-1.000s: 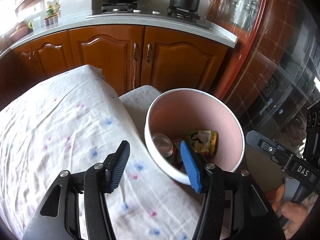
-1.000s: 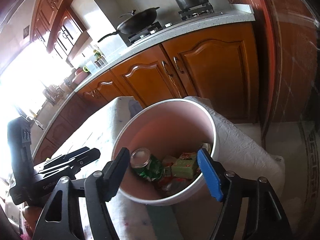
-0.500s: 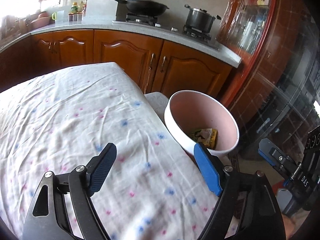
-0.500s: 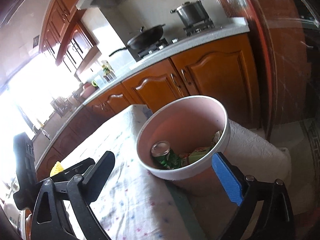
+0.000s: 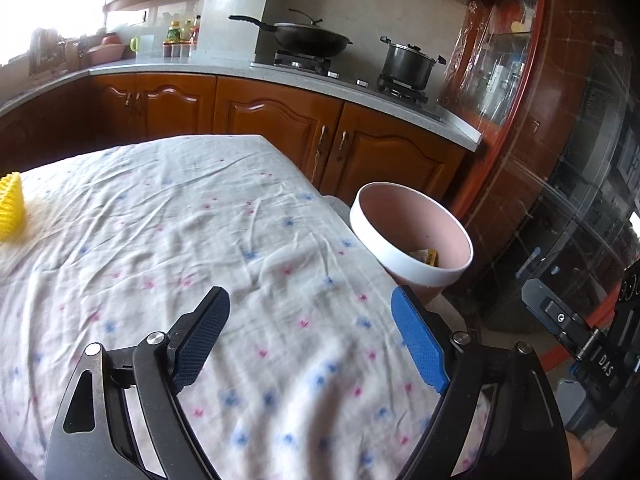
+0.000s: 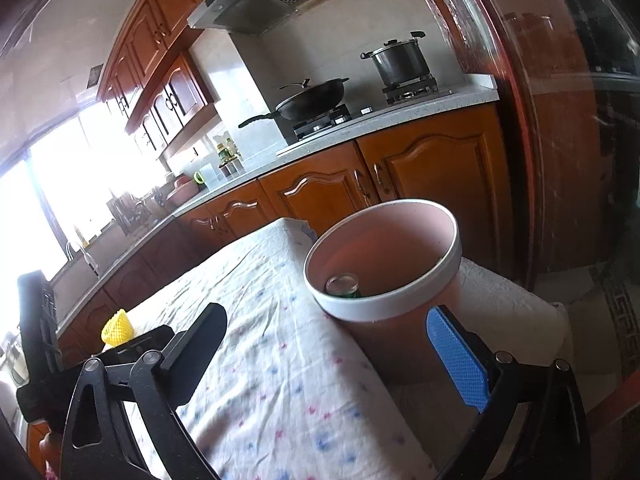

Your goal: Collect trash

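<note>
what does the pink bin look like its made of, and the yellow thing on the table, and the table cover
Pink bin: likely plastic, going by its smooth matte walls and thick, even white rim.
Yellow thing: a ribbed or netted cone, perhaps foam mesh or soft plastic; too small to tell.
Table cover: thin woven cloth, white with pink and blue flecks, visibly creased.

Bare tablecloth (image 5: pixel 168 240) ahead, bin (image 5: pixel 412 264) at its right edge

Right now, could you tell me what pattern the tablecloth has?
The tablecloth is white with small blue and pink flowers, clearest in the left wrist view.
</note>
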`<state>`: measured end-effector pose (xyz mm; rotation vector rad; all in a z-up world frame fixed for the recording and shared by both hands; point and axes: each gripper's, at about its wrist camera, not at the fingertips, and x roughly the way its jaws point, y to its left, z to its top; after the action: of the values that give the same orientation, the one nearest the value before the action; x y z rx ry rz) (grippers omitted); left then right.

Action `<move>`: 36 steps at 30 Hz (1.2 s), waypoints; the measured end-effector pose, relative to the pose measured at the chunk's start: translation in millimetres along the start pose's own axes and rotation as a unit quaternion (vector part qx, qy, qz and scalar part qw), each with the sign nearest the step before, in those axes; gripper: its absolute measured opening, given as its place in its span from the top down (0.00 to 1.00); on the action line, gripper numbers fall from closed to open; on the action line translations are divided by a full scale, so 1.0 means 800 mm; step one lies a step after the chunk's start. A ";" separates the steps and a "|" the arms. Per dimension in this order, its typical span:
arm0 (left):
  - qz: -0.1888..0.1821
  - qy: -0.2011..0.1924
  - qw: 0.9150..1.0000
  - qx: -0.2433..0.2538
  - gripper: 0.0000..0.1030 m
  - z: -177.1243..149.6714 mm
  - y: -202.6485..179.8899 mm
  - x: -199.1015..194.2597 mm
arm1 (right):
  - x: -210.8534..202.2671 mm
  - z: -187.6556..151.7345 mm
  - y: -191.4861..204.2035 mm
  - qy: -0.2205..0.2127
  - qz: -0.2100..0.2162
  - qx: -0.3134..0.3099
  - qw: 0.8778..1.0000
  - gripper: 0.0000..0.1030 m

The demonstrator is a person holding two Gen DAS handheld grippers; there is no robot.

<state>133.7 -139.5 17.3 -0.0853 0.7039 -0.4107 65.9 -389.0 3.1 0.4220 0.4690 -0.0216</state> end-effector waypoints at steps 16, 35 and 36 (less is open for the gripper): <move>0.043 -0.081 0.995 0.036 0.00 -0.047 -0.009 -0.076 | -0.065 -0.024 0.058 -0.063 -0.040 -0.100 0.992 0.00; 0.107 -0.093 0.990 0.015 0.00 -0.096 0.028 -0.085 | -0.044 -0.080 0.076 -0.082 -0.030 -0.130 0.988 0.00; 0.112 -0.096 0.989 0.015 0.00 -0.097 0.028 -0.086 | -0.044 -0.082 0.076 -0.084 -0.029 -0.130 0.988 0.00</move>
<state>43.9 -86.7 -4.7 -0.0172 0.5114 -0.1942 12.9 -310.0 -10.6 0.1483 0.3126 -0.0502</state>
